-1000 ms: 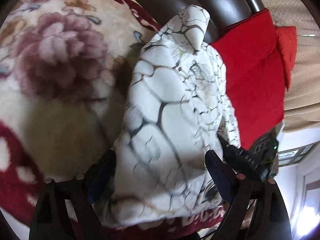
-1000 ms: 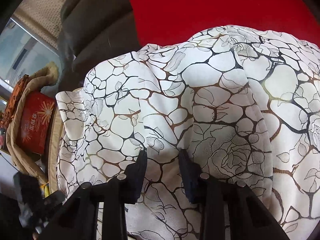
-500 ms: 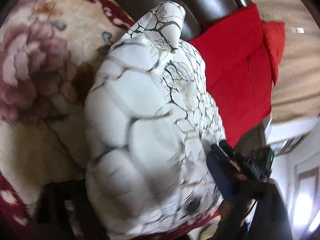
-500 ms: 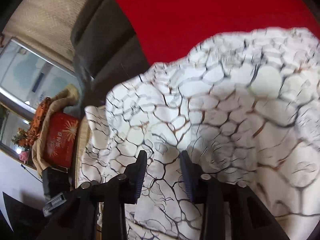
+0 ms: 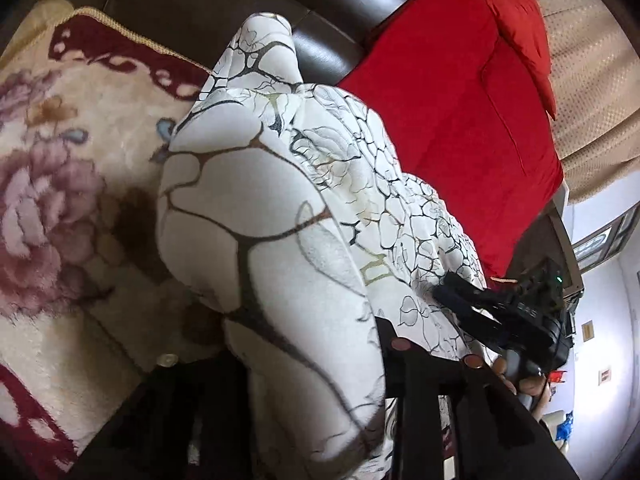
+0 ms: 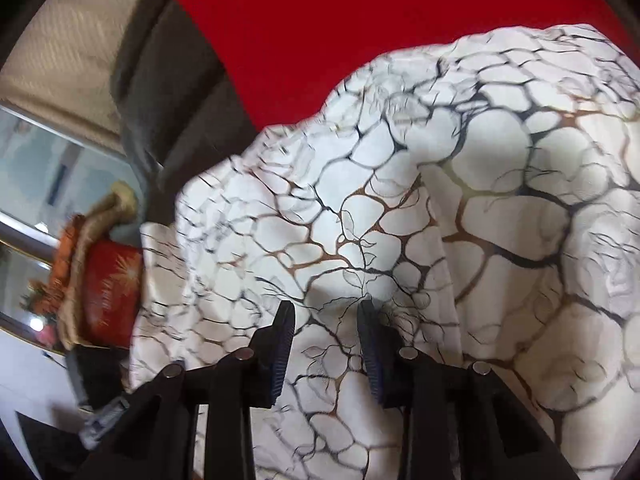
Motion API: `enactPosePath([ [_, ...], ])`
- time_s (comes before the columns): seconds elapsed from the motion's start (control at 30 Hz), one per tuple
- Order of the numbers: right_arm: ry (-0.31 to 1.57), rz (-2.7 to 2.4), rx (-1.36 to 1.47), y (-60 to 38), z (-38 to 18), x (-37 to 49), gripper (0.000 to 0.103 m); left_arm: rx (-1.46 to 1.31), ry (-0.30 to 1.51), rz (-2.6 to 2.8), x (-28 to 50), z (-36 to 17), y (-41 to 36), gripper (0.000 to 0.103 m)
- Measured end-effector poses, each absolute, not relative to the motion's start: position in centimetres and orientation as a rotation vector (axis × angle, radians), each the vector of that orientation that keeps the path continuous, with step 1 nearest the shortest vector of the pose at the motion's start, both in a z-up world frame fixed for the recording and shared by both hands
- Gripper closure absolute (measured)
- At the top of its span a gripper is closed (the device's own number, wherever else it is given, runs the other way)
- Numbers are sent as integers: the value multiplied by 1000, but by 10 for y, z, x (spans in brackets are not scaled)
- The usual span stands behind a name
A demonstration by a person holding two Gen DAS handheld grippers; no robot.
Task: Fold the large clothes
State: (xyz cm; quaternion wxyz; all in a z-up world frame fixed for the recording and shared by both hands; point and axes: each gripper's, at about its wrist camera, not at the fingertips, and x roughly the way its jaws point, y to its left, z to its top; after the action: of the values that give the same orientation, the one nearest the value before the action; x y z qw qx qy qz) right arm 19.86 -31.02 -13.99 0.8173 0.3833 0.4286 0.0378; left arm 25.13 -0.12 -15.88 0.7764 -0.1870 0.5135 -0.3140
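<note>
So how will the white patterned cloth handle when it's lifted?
Likely floppy: the cloth bunches and drapes in soft folds between the right gripper fingers. Probably light and thin. Possibly slippery, given its smooth look, so pinches could slide.

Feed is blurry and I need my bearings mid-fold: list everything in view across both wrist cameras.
white garment: one, white with black and brown crackle print, centre of both views
red cushions: two, red, against the sofa back
sofa: one, dark brown, behind the garment
floral blanket: one, cream, pink and maroon, beside the garment
curtain: one, beige, behind the cushions
red box: one, red, inside a tan bag, far left of right wrist view
left gripper: one, black, jaws have just been closing, garment between them
right gripper: one, black, clamped on garment
hand: one, fingers behind right gripper
</note>
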Motion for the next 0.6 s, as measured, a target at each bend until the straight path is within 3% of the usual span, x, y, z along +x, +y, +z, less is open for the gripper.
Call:
enactPosePath([
  [0.07, 854, 68, 832, -324, -129, 182, 64, -453, 1112, -685, 251, -160, -4, 49],
  [0.13, 783, 46, 849, -339, -117, 163, 65, -433, 1093, -665, 252, -158, -10, 62],
  [0.17, 734, 30, 851, -349, -110, 151, 65, -395, 1069, -650, 249, -154, -13, 76],
  [0.2, 706, 2, 842, -357, -104, 143, 65, -378, 1049, -650, 245, -147, -12, 78],
  [0.3, 649, -107, 810, -386, -97, 116, 65, -330, 992, -654, 232, -124, -11, 83],
  [0.43, 834, -155, 851, -414, -138, 115, 67, -223, 918, -673, 214, -91, -37, 84],
  [0.6, 726, -83, 943, -431, -123, 84, 66, -27, 854, -733, 182, -49, -96, 85],
])
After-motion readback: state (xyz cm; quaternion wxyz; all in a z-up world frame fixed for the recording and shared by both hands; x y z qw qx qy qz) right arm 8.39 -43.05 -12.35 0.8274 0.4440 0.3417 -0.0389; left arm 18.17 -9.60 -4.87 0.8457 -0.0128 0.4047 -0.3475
